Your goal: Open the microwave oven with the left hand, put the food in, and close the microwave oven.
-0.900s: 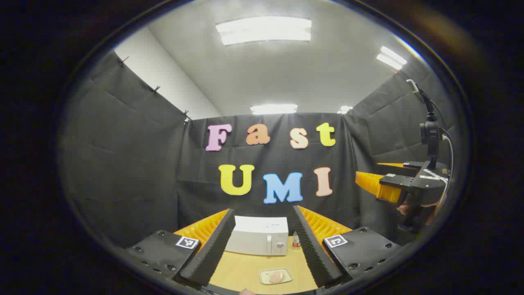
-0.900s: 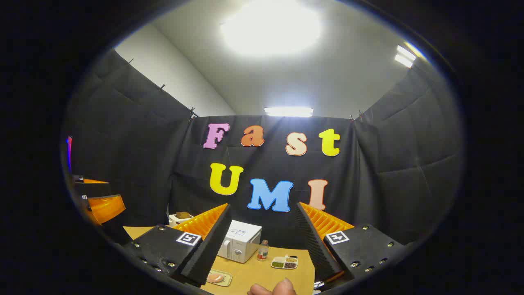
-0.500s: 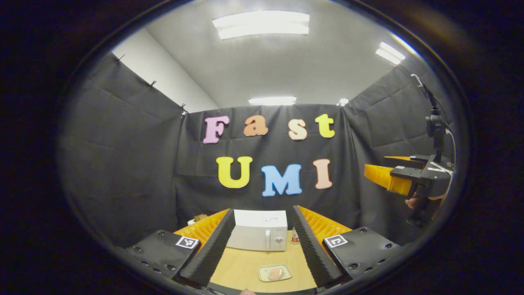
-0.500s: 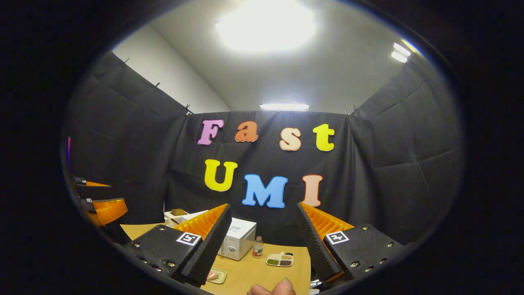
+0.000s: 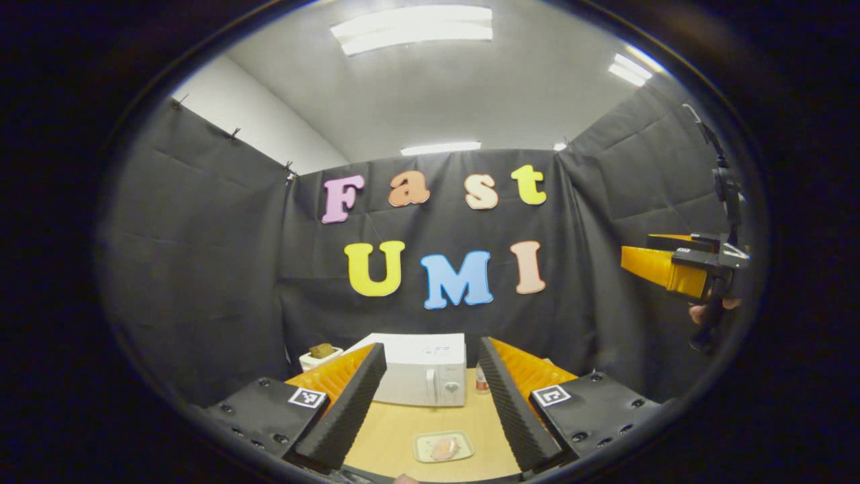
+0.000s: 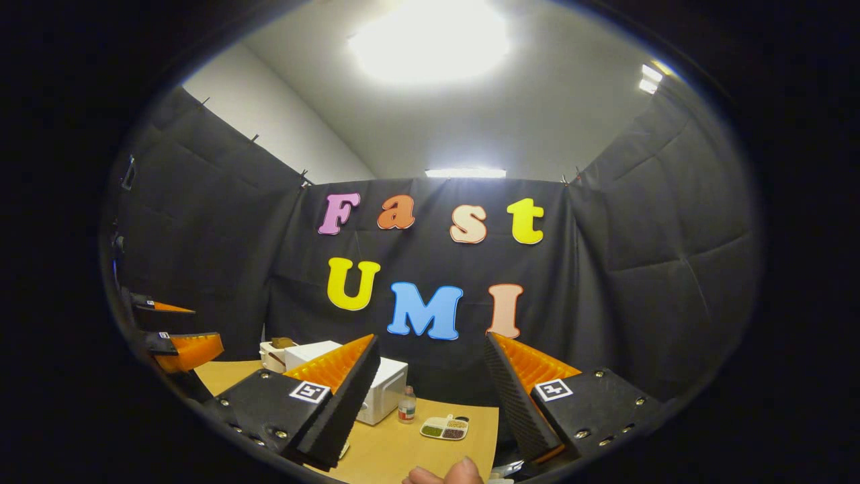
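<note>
Tabletop [image 5: 403,430] partly hidden; microwave [image 5: 420,371] half behind left gripper [image 5: 430,410].

I can read no word, brand or number on anything here. My own fingers each carry a square black-and-white coded marker [image 5: 307,397], a pattern and no writing. The microwave [image 5: 418,370] has a small label on its top, too small and blurred for me to read.
</note>
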Available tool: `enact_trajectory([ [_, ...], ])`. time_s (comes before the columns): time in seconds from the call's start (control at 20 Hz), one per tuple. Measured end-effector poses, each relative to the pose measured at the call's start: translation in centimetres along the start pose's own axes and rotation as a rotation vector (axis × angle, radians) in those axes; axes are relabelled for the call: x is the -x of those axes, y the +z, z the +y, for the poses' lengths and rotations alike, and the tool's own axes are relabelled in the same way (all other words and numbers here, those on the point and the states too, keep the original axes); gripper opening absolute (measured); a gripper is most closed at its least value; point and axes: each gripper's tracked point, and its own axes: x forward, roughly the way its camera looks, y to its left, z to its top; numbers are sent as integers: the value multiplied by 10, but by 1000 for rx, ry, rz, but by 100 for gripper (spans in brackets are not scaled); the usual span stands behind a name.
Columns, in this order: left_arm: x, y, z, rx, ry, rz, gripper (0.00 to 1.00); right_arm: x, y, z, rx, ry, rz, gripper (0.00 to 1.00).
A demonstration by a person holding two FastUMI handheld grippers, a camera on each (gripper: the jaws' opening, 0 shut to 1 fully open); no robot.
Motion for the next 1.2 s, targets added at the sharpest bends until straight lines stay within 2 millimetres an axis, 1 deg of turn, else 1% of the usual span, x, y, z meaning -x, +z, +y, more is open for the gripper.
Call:
enact_trajectory([
  [0.05,-9,-3,-6,7,-7,4,94,-3,-5,-2,-3,0,7,95],
  [0.15,-30,-16,-12,23,-22,21,95,-12,-14,-9,-7,-21,24,95],
  [0.25,-59,-36,-11,36,-45,39,99,-25,-20,-8,-20,-42,33,95],
  [0.3,-78,-51,-9,49,-61,52,99,-32,-22,-7,-28,-58,33,95],
  [0.35,-97,-66,-5,58,-73,69,96,-42,-21,-7,-32,-80,31,95],
  [0.4,-117,-84,0,62,-85,86,99,-51,-22,-6,-28,-104,38,95],
  [0.45,-138,-103,5,64,-101,101,99,-59,-25,-3,-15,-121,45,95],
  [0.55,-179,-145,18,56,-124,145,99,-78,-26,3,16,-153,68,95],
  [0.6,-196,-165,24,48,-135,162,98,-87,-24,4,17,-179,76,95],
  [0.65,-214,-179,28,43,-143,163,100,-97,-22,5,13,-200,86,95],
  [0.7,-230,-198,33,43,-150,173,99,-105,-22,5,7,-225,100,95],
  [0.75,-249,-218,35,48,-165,190,98,-111,-25,4,3,-250,114,95],
  [0.8,-266,-242,34,52,-179,208,96,-117,-25,4,6,-269,124,95],
  [0.85,-282,-260,34,53,-192,224,96,-124,-25,4,17,-288,133,95],
  [0.9,-295,-283,34,51,-205,240,98,-129,-25,3,37,-306,144,95],
  [1.0,-325,-325,32,41,-227,274,98,-134,-27,3,71,-337,165,95],
  [1.1,-349,-361,33,32,-238,301,100,-137,-30,6,91,-366,194,95],
  [1.2,-369,-393,34,29,-248,336,96,-137,-37,7,127,-390,227,95],
])
